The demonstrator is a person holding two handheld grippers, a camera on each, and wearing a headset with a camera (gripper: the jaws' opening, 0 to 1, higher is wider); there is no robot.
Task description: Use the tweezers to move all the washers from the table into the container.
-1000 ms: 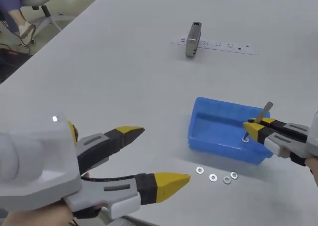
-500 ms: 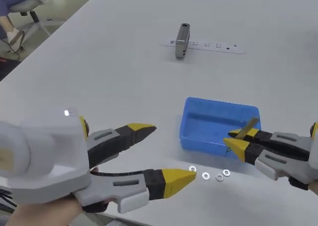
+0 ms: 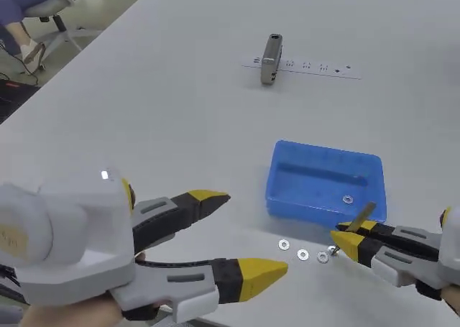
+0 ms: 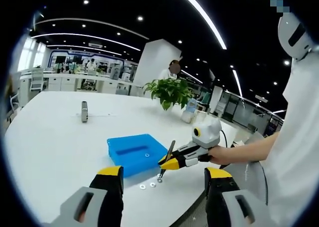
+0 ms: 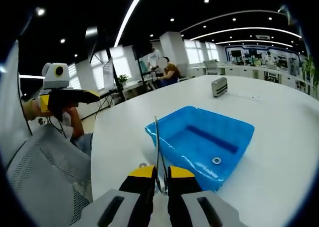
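The blue container [image 3: 327, 170] sits on the white table with one washer [image 3: 348, 199] lying in it. Several washers [image 3: 302, 254] lie in a short row on the table just in front of it. My right gripper [image 3: 351, 239] is shut on the tweezers [image 3: 363, 215], whose tip points down at the rightmost washer [image 3: 333, 251] of that row. In the right gripper view the tweezers [image 5: 157, 142] rise between my fingers toward the container [image 5: 199, 137]. My left gripper [image 3: 244, 233] hangs open and holds nothing, left of the washers.
A white power strip [image 3: 316, 67] with a grey adapter [image 3: 272, 57] lies far back on the table [image 3: 158, 104]. An office chair [image 3: 43, 11] stands beyond the table's left edge. People sit far off in the room.
The right gripper drew back with the tweezers from over the container to the washers on the table. The washer they held now lies in the container.
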